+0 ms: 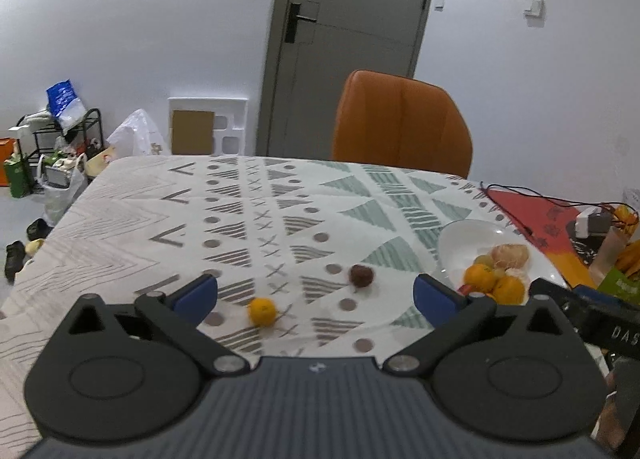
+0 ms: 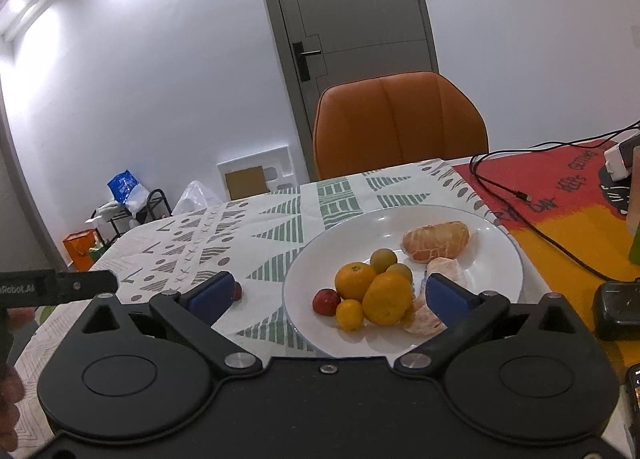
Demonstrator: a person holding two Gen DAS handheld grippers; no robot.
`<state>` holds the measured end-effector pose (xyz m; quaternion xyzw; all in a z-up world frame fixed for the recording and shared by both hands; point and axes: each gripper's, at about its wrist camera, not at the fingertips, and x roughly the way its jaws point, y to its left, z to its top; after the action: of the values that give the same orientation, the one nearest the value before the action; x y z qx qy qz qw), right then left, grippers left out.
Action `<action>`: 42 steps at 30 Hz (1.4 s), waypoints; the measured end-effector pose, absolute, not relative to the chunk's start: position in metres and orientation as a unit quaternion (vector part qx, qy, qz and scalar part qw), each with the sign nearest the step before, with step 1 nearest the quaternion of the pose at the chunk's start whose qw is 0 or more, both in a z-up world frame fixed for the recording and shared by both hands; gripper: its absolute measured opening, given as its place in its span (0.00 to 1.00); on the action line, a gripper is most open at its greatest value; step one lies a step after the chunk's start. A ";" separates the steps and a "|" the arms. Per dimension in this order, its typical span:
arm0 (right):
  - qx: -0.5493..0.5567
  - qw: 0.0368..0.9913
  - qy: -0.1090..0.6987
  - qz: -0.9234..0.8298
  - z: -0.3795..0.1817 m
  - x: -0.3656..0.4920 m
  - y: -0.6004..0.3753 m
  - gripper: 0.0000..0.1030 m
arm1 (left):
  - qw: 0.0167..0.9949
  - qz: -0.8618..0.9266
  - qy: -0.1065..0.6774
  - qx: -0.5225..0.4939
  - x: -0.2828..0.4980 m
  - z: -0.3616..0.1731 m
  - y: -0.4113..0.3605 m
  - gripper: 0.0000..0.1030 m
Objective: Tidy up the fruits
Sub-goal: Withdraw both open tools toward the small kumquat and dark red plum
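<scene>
A white plate (image 2: 496,255) holds several fruits: oranges (image 2: 386,297), a peeled mandarin (image 2: 436,241), small green fruits (image 2: 383,258) and a red one (image 2: 326,301). In the left wrist view the plate (image 1: 460,243) lies at the right. A small orange fruit (image 1: 262,311) and a dark red fruit (image 1: 361,275) lie loose on the patterned tablecloth, between the fingers of my left gripper (image 1: 316,295), which is open and empty. My right gripper (image 2: 330,295) hangs open over the near rim of the plate, holding nothing. The dark red fruit (image 2: 238,291) peeks out behind its left finger.
An orange chair (image 1: 400,123) stands at the table's far edge, with a grey door (image 1: 344,43) behind it. A red mat (image 2: 560,195) with black cables and a white charger (image 2: 618,163) covers the right of the table. Bags and a rack (image 1: 60,147) clutter the floor at left.
</scene>
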<state>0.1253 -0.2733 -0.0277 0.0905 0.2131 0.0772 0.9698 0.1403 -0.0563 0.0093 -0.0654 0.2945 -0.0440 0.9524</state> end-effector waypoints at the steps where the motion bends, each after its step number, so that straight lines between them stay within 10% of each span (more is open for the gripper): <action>1: 0.090 0.970 0.213 0.077 -0.028 0.125 -0.272 1.00 | 0.952 -0.039 0.296 -0.066 0.139 0.010 -0.052 1.00; 34: 0.018 0.957 0.251 0.144 -0.034 0.158 -0.203 1.00 | 0.948 0.021 0.313 -0.060 0.150 -0.016 -0.004 0.97; 42: 0.014 0.950 0.265 0.162 -0.036 0.172 -0.196 1.00 | 0.941 0.005 0.331 -0.063 0.165 -0.026 -0.010 0.80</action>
<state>0.1724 -0.1963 -0.0357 0.0135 0.2648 0.1622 0.9505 0.1647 -0.0097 -0.0259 -0.0631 0.3312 0.0047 0.9414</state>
